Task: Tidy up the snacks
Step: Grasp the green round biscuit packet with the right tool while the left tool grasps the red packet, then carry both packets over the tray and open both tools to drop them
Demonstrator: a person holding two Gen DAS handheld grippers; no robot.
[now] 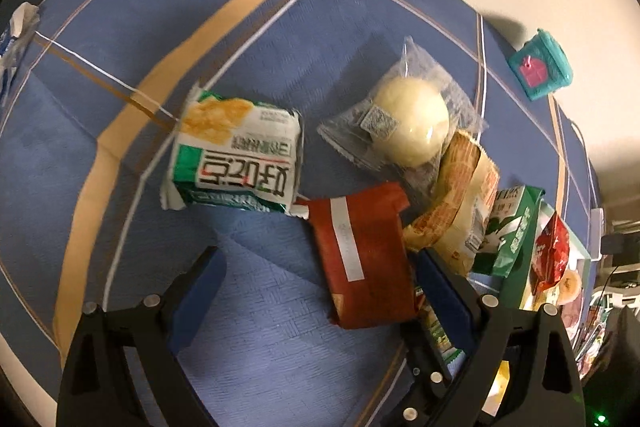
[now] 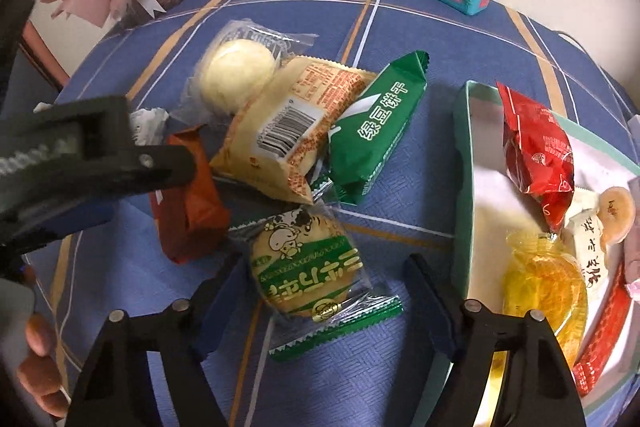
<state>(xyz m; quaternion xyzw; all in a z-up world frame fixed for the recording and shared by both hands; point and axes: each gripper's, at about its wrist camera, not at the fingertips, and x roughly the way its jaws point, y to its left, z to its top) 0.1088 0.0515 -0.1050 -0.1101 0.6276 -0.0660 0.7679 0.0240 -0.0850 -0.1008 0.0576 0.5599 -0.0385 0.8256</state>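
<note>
Right claw (image 2: 320, 275) wide open, empty, straddling round biscuit (image 2: 306, 267) on desk (image 2: 400, 227), lined up for pickup. Box (image 2: 464, 187) just beside, already holding snacks. Left claw (image 1: 316, 267) open over brown packet (image 1: 362, 255), seemingly not gripping.

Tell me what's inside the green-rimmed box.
The box holds a red snack packet, a yellow-wrapped treat, a white labelled packet and a round biscuit. Anything beneath them is covered.
</note>
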